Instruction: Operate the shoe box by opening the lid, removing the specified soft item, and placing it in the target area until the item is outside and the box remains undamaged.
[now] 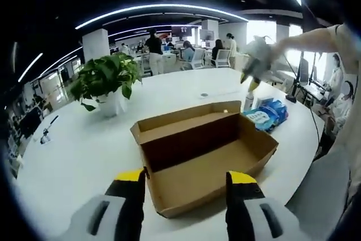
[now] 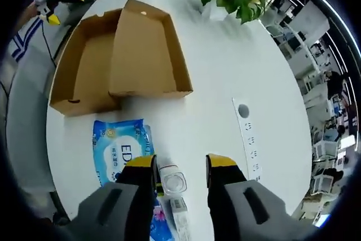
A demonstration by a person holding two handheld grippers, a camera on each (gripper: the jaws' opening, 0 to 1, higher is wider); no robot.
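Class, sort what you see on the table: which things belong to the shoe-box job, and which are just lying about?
Job: box, open; blue wipes pack, outside the box; left gripper; right gripper.

Lying about: plant; bottle; power strip.

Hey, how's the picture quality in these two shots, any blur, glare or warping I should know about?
Left gripper view: fisheye bends the ceiling light strips into arcs, windows blow out white, and the right gripper is motion-blurred. Right gripper view: evenly lit and sharp, table edge curved, soft shadow beside the shoe box.
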